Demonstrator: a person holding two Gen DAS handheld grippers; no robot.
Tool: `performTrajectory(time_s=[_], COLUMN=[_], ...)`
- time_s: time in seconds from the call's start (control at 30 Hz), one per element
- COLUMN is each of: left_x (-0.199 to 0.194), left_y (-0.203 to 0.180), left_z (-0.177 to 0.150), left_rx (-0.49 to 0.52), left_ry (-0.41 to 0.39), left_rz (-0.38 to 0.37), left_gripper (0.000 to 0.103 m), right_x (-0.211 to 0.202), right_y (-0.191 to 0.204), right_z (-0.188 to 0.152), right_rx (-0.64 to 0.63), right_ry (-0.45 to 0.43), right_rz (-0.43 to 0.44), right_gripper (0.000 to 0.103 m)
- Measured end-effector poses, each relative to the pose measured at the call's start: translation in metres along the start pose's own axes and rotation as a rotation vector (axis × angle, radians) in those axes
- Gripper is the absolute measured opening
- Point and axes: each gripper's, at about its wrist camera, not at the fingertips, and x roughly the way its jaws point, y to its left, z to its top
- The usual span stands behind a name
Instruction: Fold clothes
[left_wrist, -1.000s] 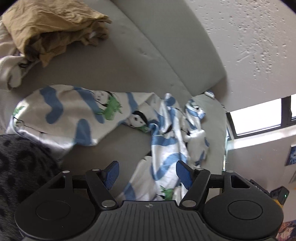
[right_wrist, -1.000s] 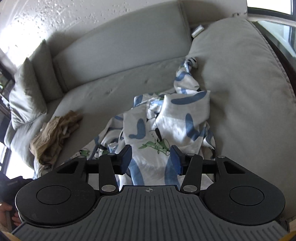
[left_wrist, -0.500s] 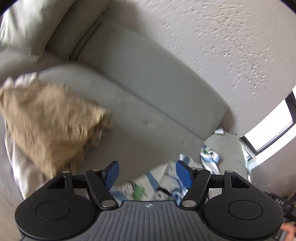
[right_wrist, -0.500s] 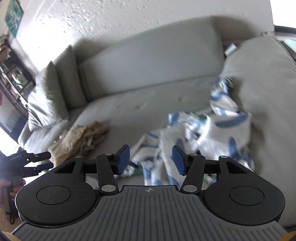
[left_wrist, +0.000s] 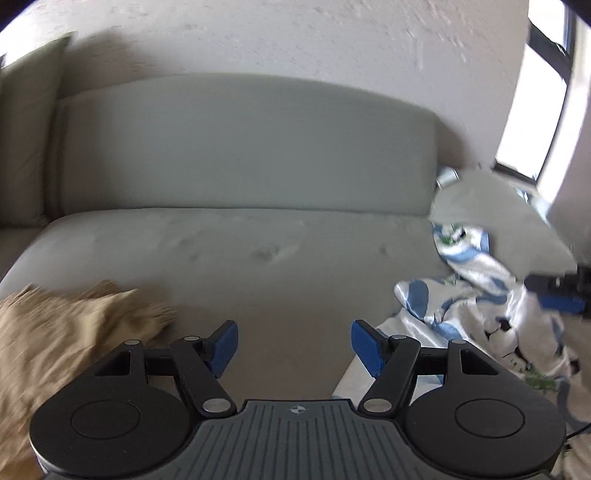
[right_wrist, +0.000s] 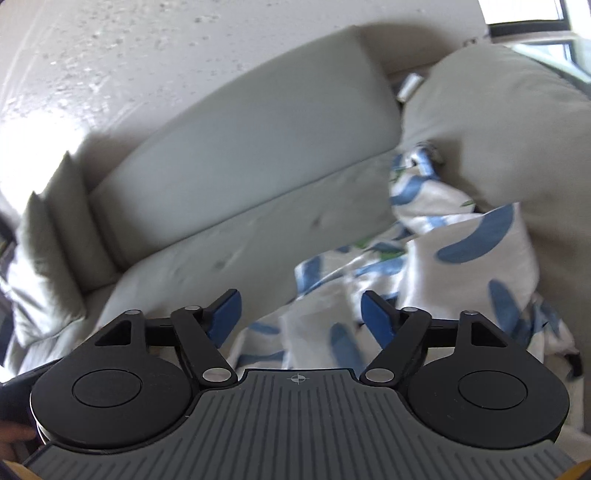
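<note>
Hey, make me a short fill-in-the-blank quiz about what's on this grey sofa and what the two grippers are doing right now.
1. The crumpled white satin garment has ____ wavy patches.
2. The rumpled tan garment lies on the grey sofa, to the ____ of the left gripper.
3. The left gripper's blue pads grip ____.
4. The right gripper, jaws opening, hovers over the ____ garment.

Missing words: blue; left; nothing; white

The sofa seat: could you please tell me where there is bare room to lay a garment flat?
The free patch is the middle of the sofa seat, bordered by the backrest behind, the tan garment at one end and the white-and-blue printed garment at the other. Both ends are crowded.
</note>
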Motion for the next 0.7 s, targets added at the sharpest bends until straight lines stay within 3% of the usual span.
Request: performTrajectory(time_s=[0.17,0.27,0.43,0.53,0.57,0.6,0.63,0.67,0.7], left_x=[0.06,0.083,0.115,0.128,0.132,0.134,0.131,0.125,0.117], left_y=[-0.022,-0.031,-0.053,-0.074,-0.08,-0.085,-0.089,-0.092,-0.094], left_z=[0.01,0.01,0.009,0.002,-0.002,-0.006,-0.008,-0.009,-0.01], left_rx=[0.094,0.119,0.234,0.376,0.425,0.46,0.474,0.482,0.492], left_ry=[0.089,0.133,0.209,0.25,0.271,0.288,0.289,0.271,0.242], left_rz=[-0.086,-0.137,-0.174,-0.143,-0.136,-0.14,-0.151,-0.148,-0.134], left_gripper=[0.074,0.074,0.07,0.059,0.038,0.014,0.004,0.0,0.0], right_x=[0.025,0.047,0.073,0.091,0.099,0.106,0.109,0.112,0.115], right_y=[-0.007,-0.01,-0.002,0.009,0.012,0.014,0.015,0.016,0.017], right_z=[0.015,0.02,0.015,0.011,0.009,0.008,0.007,0.006,0.005], right_rx=[-0.195,-0.319,-0.524,-0.651,-0.688,-0.713,-0.714,-0.714,-0.713], right_ry=[-0.076,-0.017,0.058,0.127,0.156,0.187,0.218,0.248,0.279], right_rz=[-0.226,-0.245,-0.175,-0.128,-0.126,-0.13,-0.139,-0.148,-0.157], right_gripper=[0.085,0.085,0.085,0.081,0.079,0.072,0.053,0.035,0.002])
